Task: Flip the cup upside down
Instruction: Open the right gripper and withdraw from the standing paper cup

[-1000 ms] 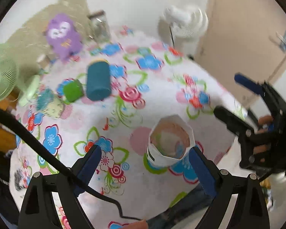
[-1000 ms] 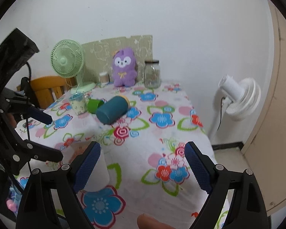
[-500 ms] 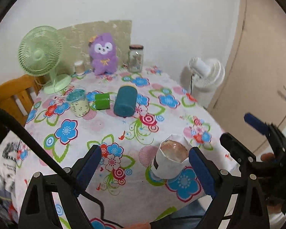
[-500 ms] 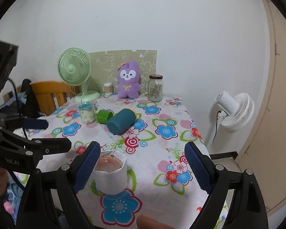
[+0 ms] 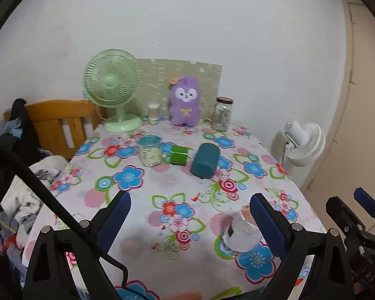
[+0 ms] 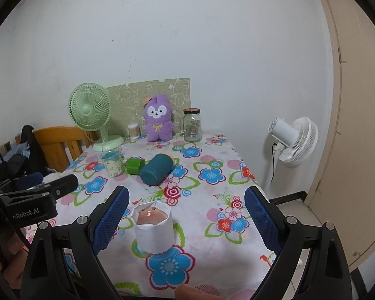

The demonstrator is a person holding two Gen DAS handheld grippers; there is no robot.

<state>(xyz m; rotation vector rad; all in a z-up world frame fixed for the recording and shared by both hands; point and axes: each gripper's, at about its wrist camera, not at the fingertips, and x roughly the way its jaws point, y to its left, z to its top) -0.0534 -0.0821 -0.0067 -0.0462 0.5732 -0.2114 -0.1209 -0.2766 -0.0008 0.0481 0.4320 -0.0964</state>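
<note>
White paper cup (image 6: 154,227) upright on floral surface (image 6: 212,155); left gripper (image 5: 190,221) and right gripper (image 6: 186,218) fingers spread, empty.

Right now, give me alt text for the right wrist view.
A white paper cup stands upright, mouth up, on the floral table, nearer the left finger of the open right gripper. Behind lie a teal bottle on its side, a green fan and a purple plush.

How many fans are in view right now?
2. A green fan stands at the table's back left corner; a white fan stands on the floor beyond its right edge. None seems hidden.
</note>
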